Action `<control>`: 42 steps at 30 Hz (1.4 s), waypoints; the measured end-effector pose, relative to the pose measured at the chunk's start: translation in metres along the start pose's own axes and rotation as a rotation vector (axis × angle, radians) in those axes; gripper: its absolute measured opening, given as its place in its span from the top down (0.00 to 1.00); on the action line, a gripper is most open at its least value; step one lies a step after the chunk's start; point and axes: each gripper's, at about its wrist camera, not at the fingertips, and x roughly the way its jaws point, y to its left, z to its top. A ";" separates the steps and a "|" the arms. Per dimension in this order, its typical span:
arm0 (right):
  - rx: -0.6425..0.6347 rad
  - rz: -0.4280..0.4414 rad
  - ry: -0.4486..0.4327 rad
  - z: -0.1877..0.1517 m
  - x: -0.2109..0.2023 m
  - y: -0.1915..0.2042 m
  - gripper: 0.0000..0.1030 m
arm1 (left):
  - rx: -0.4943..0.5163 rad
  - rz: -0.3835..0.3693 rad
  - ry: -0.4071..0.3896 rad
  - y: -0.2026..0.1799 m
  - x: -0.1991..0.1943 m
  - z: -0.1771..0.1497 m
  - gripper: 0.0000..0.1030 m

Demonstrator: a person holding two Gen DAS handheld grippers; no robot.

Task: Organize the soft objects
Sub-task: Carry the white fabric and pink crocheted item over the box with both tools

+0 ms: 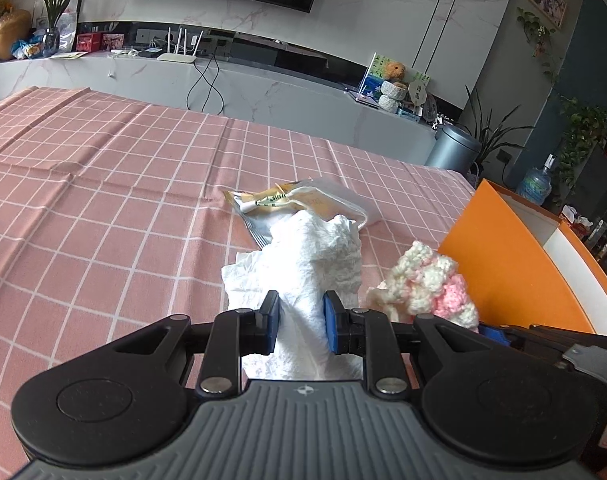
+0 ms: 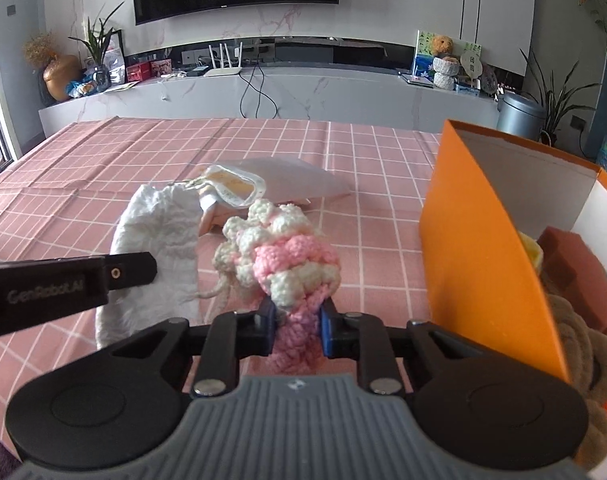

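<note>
Between the left fingers: left gripper (image 1: 301, 322) pinches a crumpled white cloth (image 1: 311, 256) between its blue pads.
Between the right fingers: right gripper (image 2: 296, 330) clamps a pink and cream crocheted piece (image 2: 287, 258).
At 12 o'clock beyond both: yellow-and-white plastic packet (image 2: 231, 186) on the pink checked tablecloth (image 1: 103, 200).
At 3 o'clock: orange box (image 2: 471, 240) holding a rust-red cloth (image 2: 579, 276) and a tan knitted item (image 2: 583, 360).
</note>
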 end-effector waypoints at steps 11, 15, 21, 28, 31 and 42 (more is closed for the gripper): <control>-0.047 -0.011 -0.052 -0.023 -0.054 -0.003 0.81 | -0.013 -0.036 0.030 -0.008 -0.024 -0.013 0.75; -0.032 -0.014 -0.095 -0.027 -0.077 -0.010 0.81 | -0.001 -0.064 0.000 -0.021 -0.037 -0.013 0.75; -0.010 -0.027 -0.160 -0.026 -0.104 -0.022 0.81 | 0.012 -0.102 -0.038 -0.038 -0.050 -0.010 0.75; 0.037 -0.038 -0.226 -0.021 -0.135 -0.046 0.81 | 0.012 -0.140 -0.080 -0.054 -0.057 0.003 0.75; 0.071 -0.043 -0.240 -0.015 -0.146 -0.063 0.81 | 0.024 -0.172 -0.097 -0.067 -0.059 0.010 0.75; 0.108 -0.105 -0.151 0.000 -0.170 -0.140 0.81 | 0.166 -0.363 -0.060 -0.147 -0.044 0.026 0.75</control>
